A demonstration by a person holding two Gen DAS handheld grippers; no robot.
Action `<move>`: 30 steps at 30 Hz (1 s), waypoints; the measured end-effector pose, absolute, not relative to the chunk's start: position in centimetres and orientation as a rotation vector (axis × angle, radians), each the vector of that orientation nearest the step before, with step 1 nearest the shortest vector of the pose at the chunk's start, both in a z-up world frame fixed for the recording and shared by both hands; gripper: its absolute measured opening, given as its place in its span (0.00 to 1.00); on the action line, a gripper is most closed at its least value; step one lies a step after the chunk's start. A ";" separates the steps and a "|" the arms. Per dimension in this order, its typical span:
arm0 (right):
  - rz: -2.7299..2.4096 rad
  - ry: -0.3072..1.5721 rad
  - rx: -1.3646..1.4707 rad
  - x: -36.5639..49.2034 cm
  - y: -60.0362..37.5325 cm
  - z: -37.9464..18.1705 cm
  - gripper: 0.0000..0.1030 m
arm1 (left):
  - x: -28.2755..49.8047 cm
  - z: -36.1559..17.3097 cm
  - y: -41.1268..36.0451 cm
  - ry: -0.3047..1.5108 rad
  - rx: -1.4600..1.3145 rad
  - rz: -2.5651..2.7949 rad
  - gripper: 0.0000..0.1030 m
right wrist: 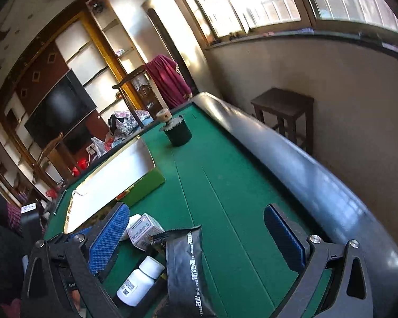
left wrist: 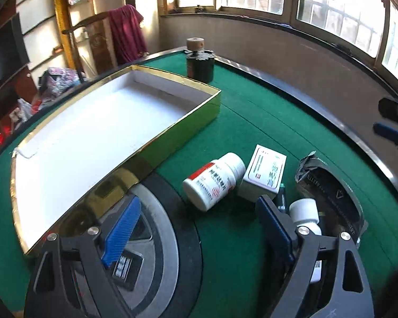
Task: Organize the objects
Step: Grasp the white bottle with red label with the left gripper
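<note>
While both grippers hover wide apart with nothing between their blue pads, the sorting has not visibly begun: the gold-edged box (left wrist: 98,137) on the green table (left wrist: 252,122) shows only its bare white floor.

Taking that box as the landmark, a dark round canister (left wrist: 200,65) stands just beyond its far corner. Near the box's long side lies the clutter: a black foil pouch (left wrist: 329,193) farthest from it, a small white carton (left wrist: 265,176) between, and a red-labelled white bottle (left wrist: 213,181) lying on its side closest to the box wall. A second white bottle (left wrist: 305,216) lies against the pouch, partly hidden behind one finger of the left gripper (left wrist: 199,225).

The right gripper (right wrist: 199,238) hangs over the pouch, also unclenched.

Likely trouble: the red-labelled bottle touches the carton, so a jaw closing on one could shove the other. Lying on its side, either bottle may roll off across the felt. The slick pouch could slip or fold in a pinch.
</note>
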State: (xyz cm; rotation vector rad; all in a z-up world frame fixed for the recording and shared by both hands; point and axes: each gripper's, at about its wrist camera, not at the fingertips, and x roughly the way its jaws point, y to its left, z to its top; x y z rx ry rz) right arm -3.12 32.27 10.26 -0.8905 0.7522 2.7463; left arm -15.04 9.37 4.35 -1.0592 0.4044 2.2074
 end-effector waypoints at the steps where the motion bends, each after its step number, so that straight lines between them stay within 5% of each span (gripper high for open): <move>1: 2.738 0.775 -0.911 -3.2 32.4 10.0 1.00 | -15.3 4.2 9.6 0.416 -1.058 2.198 0.85; 6: 2.710 0.834 -0.963 -3.5 32.7 9.0 1.00 | -16.0 3.3 10.9 0.428 -1.049 2.165 0.84; 13: 2.681 0.836 -1.023 -3.9 32.6 8.0 1.00 | -16.5 1.9 12.7 0.382 -1.102 2.028 0.40; 21: 2.662 0.831 -1.085 -4.7 32.2 7.0 1.00 | -16.4 1.7 13.9 0.345 -1.081 2.044 0.45; 24: 2.657 0.818 -1.096 -4.8 32.1 6.7 1.00 | -16.1 1.6 14.4 0.412 -1.079 2.105 0.32; 30: 2.644 0.789 -1.109 -5.3 32.0 6.4 1.00 | -15.6 2.3 12.8 0.383 -1.106 2.200 0.32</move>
